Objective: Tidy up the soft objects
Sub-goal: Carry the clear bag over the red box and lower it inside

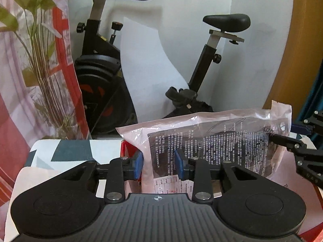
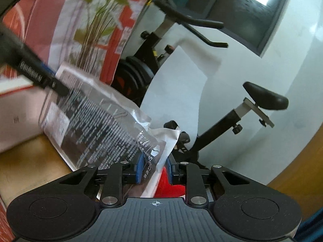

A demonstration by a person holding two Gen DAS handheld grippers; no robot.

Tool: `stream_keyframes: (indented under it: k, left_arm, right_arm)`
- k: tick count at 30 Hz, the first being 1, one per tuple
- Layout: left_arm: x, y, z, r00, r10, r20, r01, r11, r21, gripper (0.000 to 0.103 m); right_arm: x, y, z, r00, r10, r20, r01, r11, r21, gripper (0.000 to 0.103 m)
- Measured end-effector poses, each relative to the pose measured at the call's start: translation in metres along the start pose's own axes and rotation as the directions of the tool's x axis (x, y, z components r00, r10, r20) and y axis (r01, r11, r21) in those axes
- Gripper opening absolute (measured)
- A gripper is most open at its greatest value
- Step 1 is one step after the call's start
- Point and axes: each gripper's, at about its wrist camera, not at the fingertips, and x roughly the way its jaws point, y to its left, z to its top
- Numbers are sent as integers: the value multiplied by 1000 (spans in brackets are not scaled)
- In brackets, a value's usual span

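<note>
Left wrist view, items by size. Exercise bike (image 1: 105, 74): black, fills the upper centre against a white wall, saddle at upper right. Red-and-white bag (image 1: 66, 46): left edge, upright. Plant (image 1: 38, 40): green leaves and thin stems, in front of that bag. Patterned cloth (image 1: 76, 151): white with grey-blue shapes, lower left. Packet (image 1: 222, 139): clear plastic printed with dense text, dark contents inside, held up across the centre and right of the frame. Left gripper (image 1: 159, 164): bottom centre, blue pads (image 1: 138, 164) clamped on the packet's lower left edge, plastic touching both. Right gripper (image 1: 286, 141): right edge, at the packet's far end.

Right wrist view. Bike (image 2: 201, 92): upper and right. Box (image 2: 22, 119): white, left edge, on a wooden surface (image 2: 30, 161). Packet (image 2: 113, 125): runs from centre left down to bottom centre. Right gripper (image 2: 154, 169): bottom centre, jaws narrow, closed on the packet's corner. Left gripper (image 2: 58, 85): blurred, upper left, at the packet's other end. Red object (image 2: 171, 187): bottom centre, beneath the packet; kind cannot be told.
</note>
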Motion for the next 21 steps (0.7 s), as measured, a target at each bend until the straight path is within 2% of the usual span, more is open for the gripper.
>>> stream_keyframes:
  k: [5,13,21]
  left_arm:
    - [8,-1,-2,999,-3,-37,3,1000,6,35]
    - [23,-2,-3,992,20,-123,-16,999,36,35]
    - [29,-3,-3,988,30,-153,-23,998,50,36]
  right_arm:
    - [7,14,-4,1000,-13,-29,11,997,-71,19]
    - [24,19,-5,993,5,-118,-12,998,-58,19]
    - [32,19,-4,988,16,-155,-21,999,-35,19]
